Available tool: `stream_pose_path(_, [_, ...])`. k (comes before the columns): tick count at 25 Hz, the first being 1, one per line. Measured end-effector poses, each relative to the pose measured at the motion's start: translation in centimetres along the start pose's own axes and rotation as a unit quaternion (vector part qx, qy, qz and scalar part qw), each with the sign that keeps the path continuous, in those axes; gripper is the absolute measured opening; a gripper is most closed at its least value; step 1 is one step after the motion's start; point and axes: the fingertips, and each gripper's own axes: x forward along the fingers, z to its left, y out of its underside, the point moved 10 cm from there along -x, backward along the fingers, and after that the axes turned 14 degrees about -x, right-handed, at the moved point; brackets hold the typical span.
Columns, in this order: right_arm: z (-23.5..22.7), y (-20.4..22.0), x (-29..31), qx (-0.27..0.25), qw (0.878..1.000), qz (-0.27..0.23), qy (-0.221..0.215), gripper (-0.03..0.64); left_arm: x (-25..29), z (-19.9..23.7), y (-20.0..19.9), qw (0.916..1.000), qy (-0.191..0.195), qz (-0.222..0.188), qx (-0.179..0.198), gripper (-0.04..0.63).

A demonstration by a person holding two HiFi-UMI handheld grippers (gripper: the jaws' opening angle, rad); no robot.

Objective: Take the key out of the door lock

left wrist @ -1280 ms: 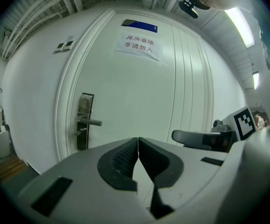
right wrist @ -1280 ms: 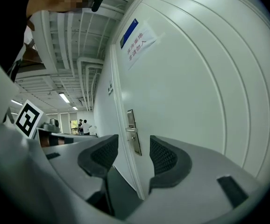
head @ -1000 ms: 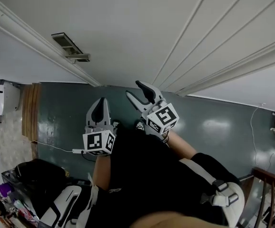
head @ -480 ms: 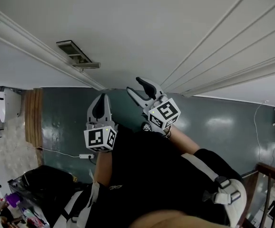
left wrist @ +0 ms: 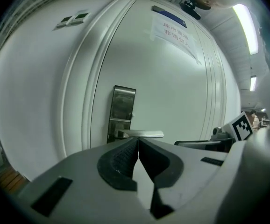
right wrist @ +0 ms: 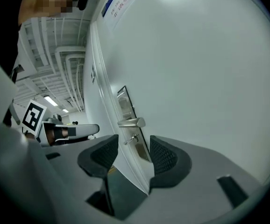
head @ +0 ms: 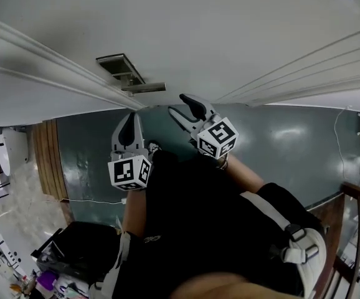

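R gripper [right wrist: 134, 157] is wide open and lined up on the key [right wrist: 131, 139], mid-frame in the right gripper view, in the lock just under the lever handle [right wrist: 131, 122]. L gripper [left wrist: 137, 147] is clenched, empty. Best approach: go in square, pinch the key head, pull straight w/o twisting.

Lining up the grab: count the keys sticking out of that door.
1: the key juts from the lock plate just below the lever handle; no other shows.
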Motion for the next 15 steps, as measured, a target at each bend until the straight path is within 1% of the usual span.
stream_pose_path(3, [1.5, 0.5, 2.1, 0.030, 0.999, 0.007, 0.020, 0.219, 0.1, 3.0, -1.0, 0.9997, 0.021, 0.015, -0.003, 0.025])
stream_pose_path(6, [2.7, 1.7, 3.8, 0.075, 0.996, 0.014, 0.045, 0.218, 0.2, 6.0, -1.8, 0.9986, 0.043, 0.031, 0.000, 0.025])
stream_pose_path(7, [3.1, 2.2, 4.3, 0.083, 0.995, 0.018, 0.055, 0.218, 0.3, 7.1, -1.9, 0.9980, 0.051, 0.037, 0.001, 0.025])
stream_pose_path(11, [5.3, 3.1, 5.8, 0.072, 0.993, 0.034, 0.087, 0.219, 0.8, 10.9, -1.8, 0.9960, 0.067, 0.059, 0.005, 0.025])
stream_pose_path(13, [5.9, 3.1, 5.6, 0.077, 0.992, 0.033, 0.092, 0.218, 0.9, 11.4, -1.5, 0.9956, 0.068, 0.065, 0.002, 0.025])
stream_pose_path(15, [6.1, 3.2, 4.6, 0.084, 0.992, 0.035, 0.091, 0.218, 0.7, 10.7, -0.7, 0.9952, 0.069, 0.069, -0.005, 0.025])
